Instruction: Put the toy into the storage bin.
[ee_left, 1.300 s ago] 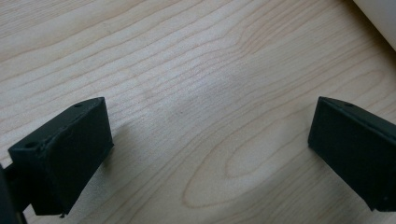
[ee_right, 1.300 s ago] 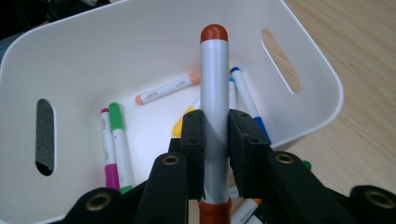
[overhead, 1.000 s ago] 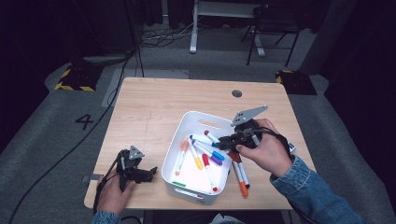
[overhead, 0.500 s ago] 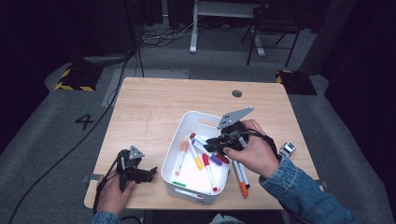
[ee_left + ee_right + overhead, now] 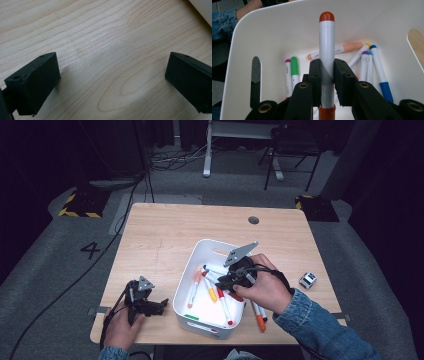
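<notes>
Right gripper pinching red-capped grey marker over white plastic bin near worktop front edge. Left gripper spread, idle at front-left corner. Judged next: release marker into bin.

I see the bin on the bench, right of centre, with markers lying inside it. My right claw sits over the bin; my left claw rests just left of it. Two more markers lie right of the bin.

Grey carpet, dark chair
</notes>
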Demonstrator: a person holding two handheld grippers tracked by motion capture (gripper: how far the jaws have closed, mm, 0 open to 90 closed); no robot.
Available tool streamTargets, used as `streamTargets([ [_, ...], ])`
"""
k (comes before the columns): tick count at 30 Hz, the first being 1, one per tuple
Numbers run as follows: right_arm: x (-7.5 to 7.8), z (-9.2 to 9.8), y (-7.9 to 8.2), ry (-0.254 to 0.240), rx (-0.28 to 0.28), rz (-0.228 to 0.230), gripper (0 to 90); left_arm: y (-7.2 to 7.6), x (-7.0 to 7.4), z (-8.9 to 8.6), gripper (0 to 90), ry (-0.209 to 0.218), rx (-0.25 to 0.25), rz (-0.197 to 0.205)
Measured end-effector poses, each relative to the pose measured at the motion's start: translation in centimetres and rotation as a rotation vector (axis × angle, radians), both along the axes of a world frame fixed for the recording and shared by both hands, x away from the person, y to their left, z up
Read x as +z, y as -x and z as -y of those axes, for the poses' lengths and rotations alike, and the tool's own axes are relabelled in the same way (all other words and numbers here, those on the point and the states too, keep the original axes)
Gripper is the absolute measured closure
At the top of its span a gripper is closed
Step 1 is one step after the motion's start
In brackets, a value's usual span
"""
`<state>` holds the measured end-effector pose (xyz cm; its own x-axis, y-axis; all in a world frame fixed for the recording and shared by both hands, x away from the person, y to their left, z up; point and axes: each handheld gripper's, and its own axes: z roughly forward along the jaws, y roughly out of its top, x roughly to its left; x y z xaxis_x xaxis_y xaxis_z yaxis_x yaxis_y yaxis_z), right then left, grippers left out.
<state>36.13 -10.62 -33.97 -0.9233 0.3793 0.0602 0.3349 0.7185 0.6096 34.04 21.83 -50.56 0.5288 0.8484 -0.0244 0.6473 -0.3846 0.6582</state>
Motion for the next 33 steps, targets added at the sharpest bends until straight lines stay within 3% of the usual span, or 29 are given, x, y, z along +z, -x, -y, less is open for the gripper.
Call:
streamTargets([
  [22,-3.5,-0.9,0.4,0.082,0.057,-0.018,77.1,0.0,0.1,0.0,0.0,-0.003,-0.001,-0.005],
  [23,-3.6,-1.0,0.5,0.089,0.065,-0.025,88.9,0.0,0.1,0.0,0.0,-0.004,-0.001,-0.005],
  [24,-3.6,-1.1,0.6,0.094,0.074,-0.045,89.5,0.0,0.0,0.0,0.0,0.000,-0.003,-0.005],
  [26,-3.9,-1.4,0.6,0.124,0.099,-0.053,77.2,0.0,0.1,0.0,0.0,-0.006,-0.002,-0.004],
  [28,-4.2,-1.6,0.9,0.111,0.103,-0.041,65.1,0.0,0.1,0.0,0.0,-0.005,-0.002,-0.004],
  [30,-4.3,-1.6,0.9,0.111,0.105,-0.032,63.5,0.0,0.0,0.0,0.0,-0.006,-0.001,0.000],
  [33,-4.2,-1.2,0.9,0.068,0.082,-0.030,59.4,0.0,0.0,0.0,0.0,-0.003,0.001,0.004],
])
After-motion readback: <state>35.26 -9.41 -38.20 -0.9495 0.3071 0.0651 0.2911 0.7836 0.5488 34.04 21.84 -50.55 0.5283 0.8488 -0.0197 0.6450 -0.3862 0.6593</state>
